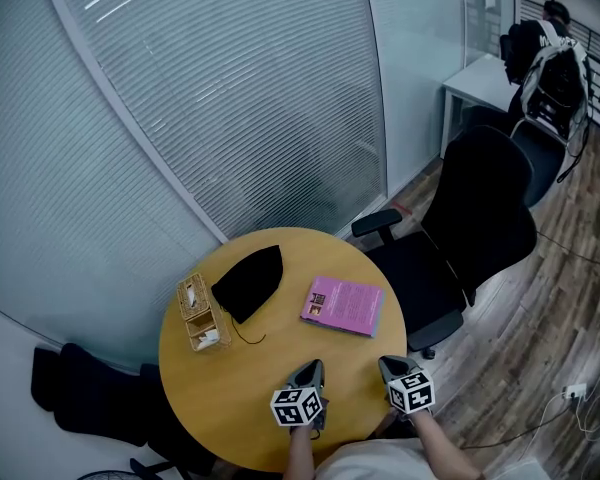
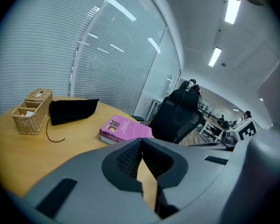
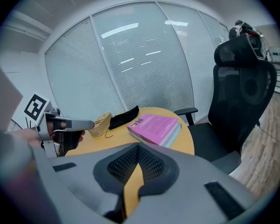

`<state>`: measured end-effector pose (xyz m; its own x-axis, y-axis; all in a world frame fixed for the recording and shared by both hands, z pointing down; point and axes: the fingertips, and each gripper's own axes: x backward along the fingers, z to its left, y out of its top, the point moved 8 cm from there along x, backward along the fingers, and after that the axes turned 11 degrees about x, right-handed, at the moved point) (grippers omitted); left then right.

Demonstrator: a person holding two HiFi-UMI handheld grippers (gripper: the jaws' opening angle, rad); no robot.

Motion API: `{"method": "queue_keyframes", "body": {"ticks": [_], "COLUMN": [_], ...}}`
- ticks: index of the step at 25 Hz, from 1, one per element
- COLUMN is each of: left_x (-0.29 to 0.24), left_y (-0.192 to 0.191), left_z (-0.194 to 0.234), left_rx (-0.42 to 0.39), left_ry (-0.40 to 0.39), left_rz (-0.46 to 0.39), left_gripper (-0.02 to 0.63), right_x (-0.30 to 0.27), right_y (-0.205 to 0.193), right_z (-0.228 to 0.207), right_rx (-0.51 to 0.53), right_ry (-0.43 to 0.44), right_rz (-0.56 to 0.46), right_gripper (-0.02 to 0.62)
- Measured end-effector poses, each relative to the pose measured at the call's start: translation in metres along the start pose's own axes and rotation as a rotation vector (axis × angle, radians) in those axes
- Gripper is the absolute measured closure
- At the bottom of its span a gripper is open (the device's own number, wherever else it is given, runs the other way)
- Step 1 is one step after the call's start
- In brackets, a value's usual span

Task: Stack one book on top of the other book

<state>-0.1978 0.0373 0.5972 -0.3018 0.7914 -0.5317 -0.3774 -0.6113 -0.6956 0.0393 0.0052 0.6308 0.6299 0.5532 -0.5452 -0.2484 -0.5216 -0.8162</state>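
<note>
A pink book [image 1: 343, 305] lies on top of a second, pale teal book [image 3: 177, 133] at the right side of the round wooden table [image 1: 280, 408]; only the lower book's edges show. My left gripper [image 1: 312, 367] rests near the table's front edge, shut with nothing between its fingers. My right gripper [image 1: 389, 364] is beside it at the front right rim, also shut and empty. Both point toward the stacked books, a short way in front of them. In the left gripper view the pink book [image 2: 124, 129] lies just beyond the shut jaws.
A black pouch [image 1: 249, 280] with a cord lies at the table's back left, next to a wicker basket [image 1: 200, 313]. A black office chair [image 1: 470, 238] stands close to the table's right side. Glass walls with blinds run behind the table.
</note>
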Motion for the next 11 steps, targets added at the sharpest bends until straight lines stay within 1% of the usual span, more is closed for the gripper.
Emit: {"method": "queue_keyframes", "body": {"ticks": [11], "left_x": [0.0026], "left_y": [0.0016], "left_z": [0.0025], "left_rx": [0.011], "left_ry": [-0.004], "left_rz": [-0.007], "left_gripper": [0.578], "right_x": [0.0001], "right_y": [0.0012], "right_z": [0.0015], "right_rx": [-0.001], "right_ry": [0.001], "right_rz": [-0.002], "right_gripper": [0.574]}}
